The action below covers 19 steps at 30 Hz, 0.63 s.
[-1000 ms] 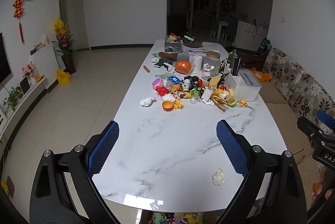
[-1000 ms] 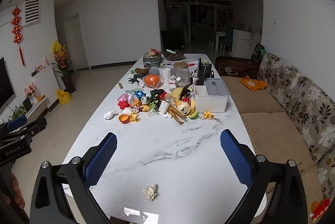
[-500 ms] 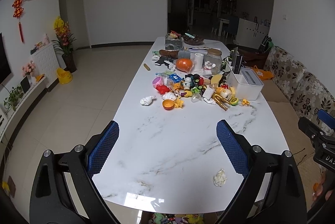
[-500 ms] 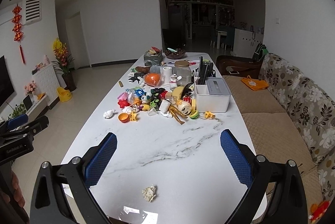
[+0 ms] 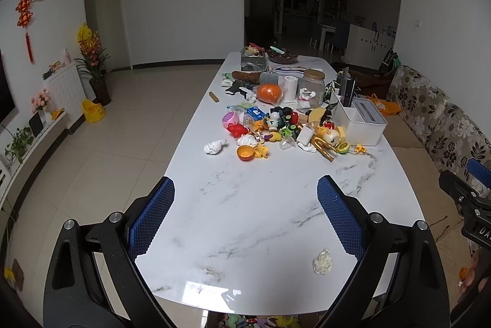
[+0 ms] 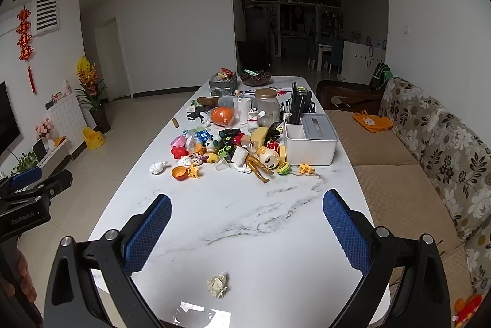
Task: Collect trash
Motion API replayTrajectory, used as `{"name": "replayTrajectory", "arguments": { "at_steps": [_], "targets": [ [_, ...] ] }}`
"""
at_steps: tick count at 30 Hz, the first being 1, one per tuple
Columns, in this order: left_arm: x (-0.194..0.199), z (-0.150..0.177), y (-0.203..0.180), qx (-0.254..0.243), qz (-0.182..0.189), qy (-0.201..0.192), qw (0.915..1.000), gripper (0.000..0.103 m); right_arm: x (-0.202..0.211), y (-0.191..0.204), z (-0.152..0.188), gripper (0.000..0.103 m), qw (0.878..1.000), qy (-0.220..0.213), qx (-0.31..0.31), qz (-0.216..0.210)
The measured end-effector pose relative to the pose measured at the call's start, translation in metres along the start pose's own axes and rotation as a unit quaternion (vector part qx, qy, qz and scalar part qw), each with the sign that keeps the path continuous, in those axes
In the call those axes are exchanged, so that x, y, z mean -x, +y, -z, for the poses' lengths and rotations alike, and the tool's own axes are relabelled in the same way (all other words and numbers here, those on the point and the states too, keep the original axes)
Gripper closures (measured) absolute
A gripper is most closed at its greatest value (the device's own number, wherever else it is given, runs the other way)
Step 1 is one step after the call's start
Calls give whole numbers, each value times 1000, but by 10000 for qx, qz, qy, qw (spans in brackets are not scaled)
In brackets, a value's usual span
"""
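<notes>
A crumpled cream paper ball [image 5: 322, 261] lies near the front edge of the white marble table [image 5: 251, 205]; in the right wrist view the same ball [image 6: 217, 285] sits low, between and just short of the fingertips. A white tissue wad [image 5: 214, 146] [image 6: 158, 166] rests at the left fringe of the toy heap. My left gripper [image 5: 245, 220] hovers open above the near table end, with the ball down to its right. My right gripper [image 6: 247, 228] is also open and holds nothing.
A heap of toys [image 5: 276, 125] and an orange ball [image 5: 269, 93] fill the table's middle, beside a white organiser box [image 6: 311, 137] and a glass jar [image 6: 267, 107]. A floral sofa [image 6: 429, 150] runs along the right. Tiled floor [image 5: 107, 128] lies to the left.
Both views have shifted slightly; the table and the paper ball appear a little nearer and lower in frame. Both grippers stay open and nothing has been picked up.
</notes>
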State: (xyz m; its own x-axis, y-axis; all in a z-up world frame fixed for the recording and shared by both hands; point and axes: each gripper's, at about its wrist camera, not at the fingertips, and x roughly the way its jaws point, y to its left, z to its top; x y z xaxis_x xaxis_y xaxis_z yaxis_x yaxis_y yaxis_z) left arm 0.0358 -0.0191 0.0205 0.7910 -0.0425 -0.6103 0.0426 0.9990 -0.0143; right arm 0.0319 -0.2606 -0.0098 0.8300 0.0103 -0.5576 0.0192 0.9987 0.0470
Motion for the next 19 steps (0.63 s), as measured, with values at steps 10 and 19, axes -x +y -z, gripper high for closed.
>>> {"name": "replayTrajectory", "arguments": {
  "at_steps": [10, 19],
  "targets": [
    [-2, -4, -1, -43, 36, -5, 10000, 11, -6, -4, 1, 5, 10000, 50, -1, 21],
    [0, -6, -4, -69, -51, -35, 10000, 11, -7, -4, 3, 5, 10000, 66, -9, 39]
  ]
}}
